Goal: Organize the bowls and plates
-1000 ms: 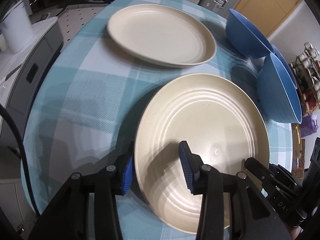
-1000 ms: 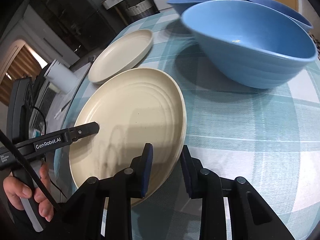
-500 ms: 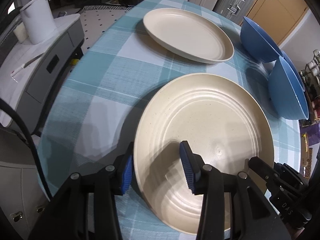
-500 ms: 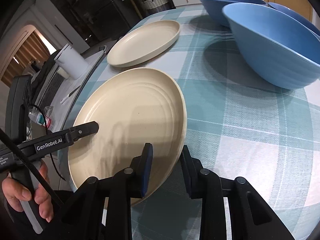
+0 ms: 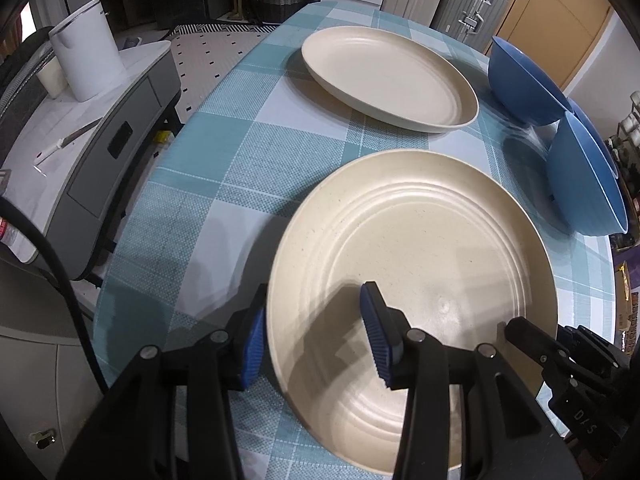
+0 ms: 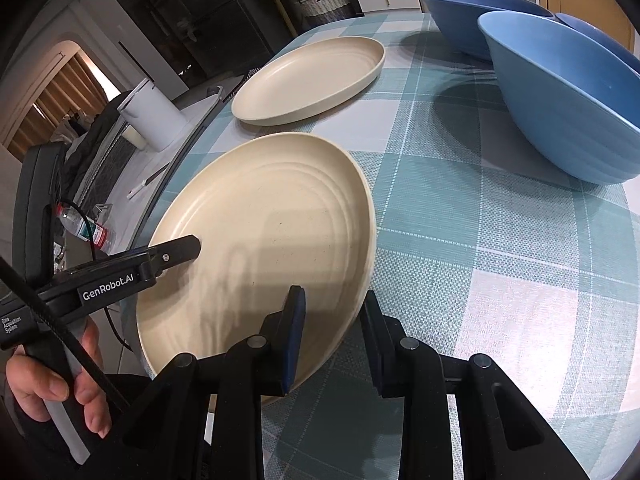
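on the round table with a teal-and-white checked cloth, the near cream ridged round plate sits at the table's near edge. the left gripper straddles its left rim, one blue pad outside and one over the plate's inside, jaws apart and not visibly pressing. the right gripper is clamped on the plate's right rim. a second cream plate lies just beyond. three blue bowls cluster at the right. a hand holds the left gripper's handle.
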